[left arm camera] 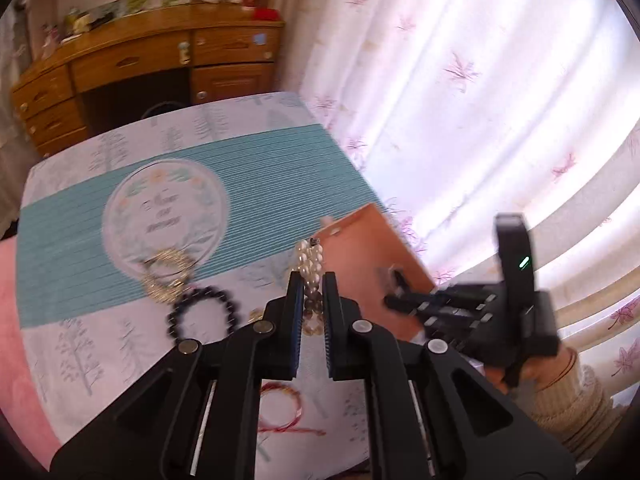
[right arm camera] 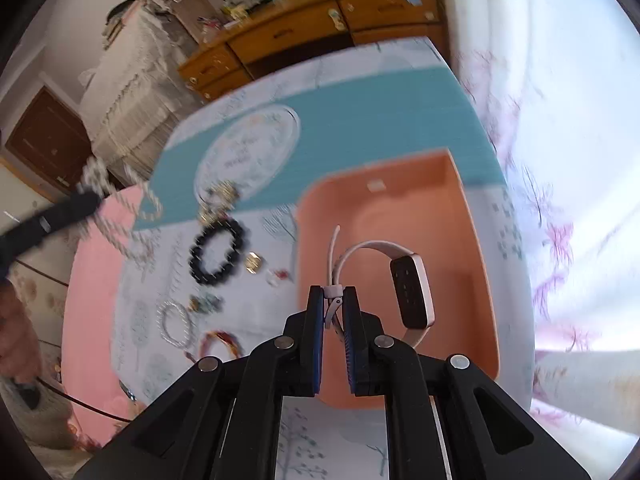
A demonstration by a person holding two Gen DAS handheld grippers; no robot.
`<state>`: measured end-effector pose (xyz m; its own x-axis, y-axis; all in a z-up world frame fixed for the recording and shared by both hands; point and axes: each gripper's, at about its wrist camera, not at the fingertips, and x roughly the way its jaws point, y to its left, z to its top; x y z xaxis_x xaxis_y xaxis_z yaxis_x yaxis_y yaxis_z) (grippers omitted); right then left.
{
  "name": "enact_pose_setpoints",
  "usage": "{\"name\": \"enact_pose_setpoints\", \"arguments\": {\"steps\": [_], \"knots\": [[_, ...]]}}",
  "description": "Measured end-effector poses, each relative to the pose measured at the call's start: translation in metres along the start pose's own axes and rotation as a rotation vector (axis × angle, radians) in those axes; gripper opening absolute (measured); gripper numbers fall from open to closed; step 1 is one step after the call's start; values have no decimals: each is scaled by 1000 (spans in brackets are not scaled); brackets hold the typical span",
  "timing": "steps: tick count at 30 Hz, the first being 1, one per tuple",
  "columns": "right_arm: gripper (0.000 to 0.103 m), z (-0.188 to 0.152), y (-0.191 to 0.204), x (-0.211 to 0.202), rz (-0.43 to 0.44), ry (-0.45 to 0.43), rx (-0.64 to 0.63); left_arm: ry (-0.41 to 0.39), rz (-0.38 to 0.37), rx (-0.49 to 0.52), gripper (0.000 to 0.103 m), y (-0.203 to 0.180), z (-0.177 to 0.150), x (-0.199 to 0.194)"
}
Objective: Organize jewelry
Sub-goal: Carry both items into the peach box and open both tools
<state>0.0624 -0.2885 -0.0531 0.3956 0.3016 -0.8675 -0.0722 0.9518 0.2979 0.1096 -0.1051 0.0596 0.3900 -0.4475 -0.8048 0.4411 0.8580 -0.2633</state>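
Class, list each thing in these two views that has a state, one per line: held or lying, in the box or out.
Left tool: shut on pearl bracelet, lifted.
Right tool: shut on watch strap, over the box.
Box: open, nothing lying inside.
Black bracelet: lying on the cloth, outside the box.
Red bracelet: lying on the cloth.

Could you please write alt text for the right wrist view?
The right hand-held gripper pinches the strap of a pale pink smartwatch above an open peach box. To the left, a black bead bracelet and other jewelry lie on a tree-print cloth.
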Motion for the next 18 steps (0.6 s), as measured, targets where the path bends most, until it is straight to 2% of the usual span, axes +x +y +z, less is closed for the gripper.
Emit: {"name": "enact_pose_setpoints", "arguments": {"steps": [4,8,10,12,17,18], "knots": [[9,-25,-18,25,-24,54,4,25,-42,23,7,-38,19,39],[11,-36,-24,49,-10,89,51,57,-45,14,7,-55,26,80],[17,-37,-20,50,-14,81,49,80,-47,-3,7,-57,25,97],[23,-38,-17,47,18,82,70,108,-48,-18,7,-54,21,115],[23,-43,-6,43,6,89,110,137,4,-8,7,-45,9,143],[23,-45,-4,42,7,92,115,108,8,-22,7,-43,6,146]]}}
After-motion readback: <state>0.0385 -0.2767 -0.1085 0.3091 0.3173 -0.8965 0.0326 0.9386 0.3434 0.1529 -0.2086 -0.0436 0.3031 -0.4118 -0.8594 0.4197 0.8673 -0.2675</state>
